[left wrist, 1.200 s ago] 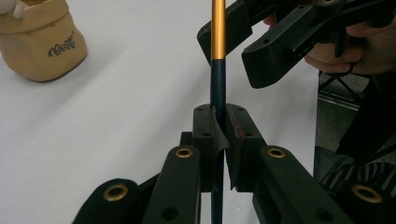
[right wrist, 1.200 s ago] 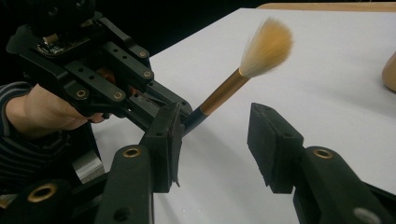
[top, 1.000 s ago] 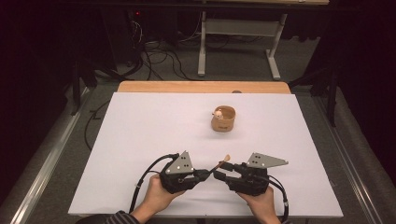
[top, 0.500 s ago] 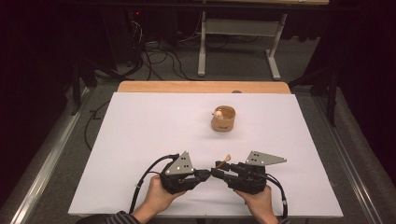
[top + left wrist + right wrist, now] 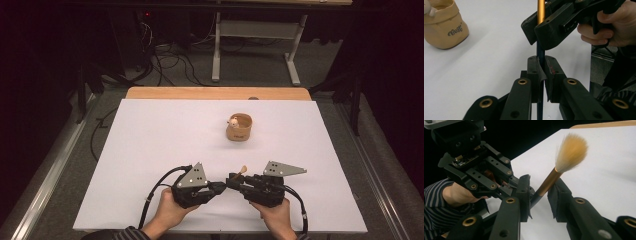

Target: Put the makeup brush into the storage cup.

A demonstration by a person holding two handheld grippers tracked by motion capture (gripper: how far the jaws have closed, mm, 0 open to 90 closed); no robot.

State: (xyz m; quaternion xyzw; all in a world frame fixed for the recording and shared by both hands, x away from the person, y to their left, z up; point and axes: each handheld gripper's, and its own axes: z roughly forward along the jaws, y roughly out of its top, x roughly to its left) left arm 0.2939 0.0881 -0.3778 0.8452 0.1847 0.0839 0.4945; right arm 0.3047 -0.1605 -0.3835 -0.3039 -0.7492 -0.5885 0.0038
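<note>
Item in hand: one brush, with a dark handle, a gold ferrule and pale bristles. It is held up off the table near the front edge, between the two grippers and well short of the pouch.

Left gripper: clamped on the dark lower handle, pads pressed tight on both sides. I note this as a firm hold.

Right gripper: its jaws have just been closing, with the ferrule end of the brush between them. They stand narrow around it, but in the right gripper view I see a gap beside one pad, so I do not record a grip yet.

Progress, in my judgement: this is a hand-over from left to right, partly done. The brush is lifted and presented. The right's clamp, the left's release and any placing of the brush are outstanding.

Surroundings: one tan fabric pouch stands upright and open toward the far middle of the white sheet. One small white object pokes above its rim; I cannot identify it.

Count: one brush, one pouch, one white object, two grippers, two hands.
</note>
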